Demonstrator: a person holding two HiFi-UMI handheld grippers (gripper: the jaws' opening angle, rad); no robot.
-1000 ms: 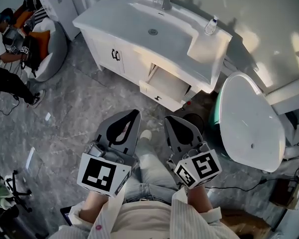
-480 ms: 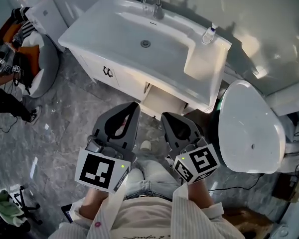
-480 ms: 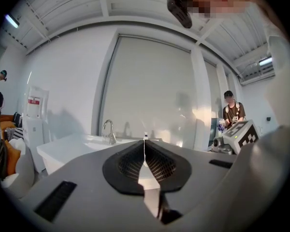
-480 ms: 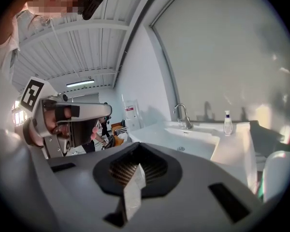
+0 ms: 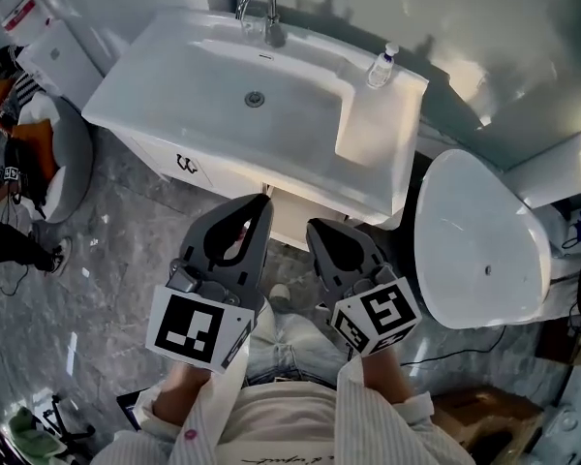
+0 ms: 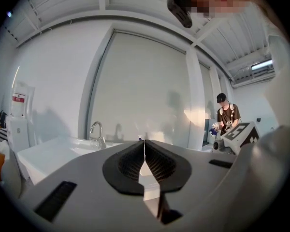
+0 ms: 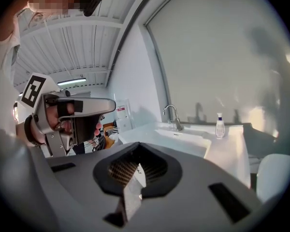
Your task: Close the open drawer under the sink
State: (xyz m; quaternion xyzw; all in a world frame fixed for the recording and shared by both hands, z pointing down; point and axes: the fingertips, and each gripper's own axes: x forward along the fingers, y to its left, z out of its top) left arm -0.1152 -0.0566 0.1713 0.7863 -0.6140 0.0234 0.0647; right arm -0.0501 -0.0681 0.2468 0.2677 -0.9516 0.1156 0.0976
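In the head view a white sink vanity (image 5: 368, 134) fills the top. Its open drawer (image 5: 289, 223) shows as a pale strip under the counter's front edge, mostly hidden by the counter and my grippers. My left gripper (image 5: 260, 204) and right gripper (image 5: 315, 229) hang side by side just in front of it, both shut and holding nothing. The left gripper view shows its jaws (image 6: 144, 146) pressed together, with the faucet (image 6: 97, 134) beyond. The right gripper (image 7: 137, 154) is shut too, with a soap bottle (image 7: 220, 124) on the counter ahead.
A white toilet (image 5: 479, 245) with its lid down stands right of the vanity. A grey beanbag (image 5: 63, 158) and a seated person (image 5: 0, 231) are at the left. The cabinet door (image 5: 187, 164) left of the drawer is closed. A standing person (image 6: 228, 117) is far off.
The view has closed in on the vanity, which slid left and down in the head view. The drawer now shows less, tucked under the counter edge. Both grippers stayed shut.
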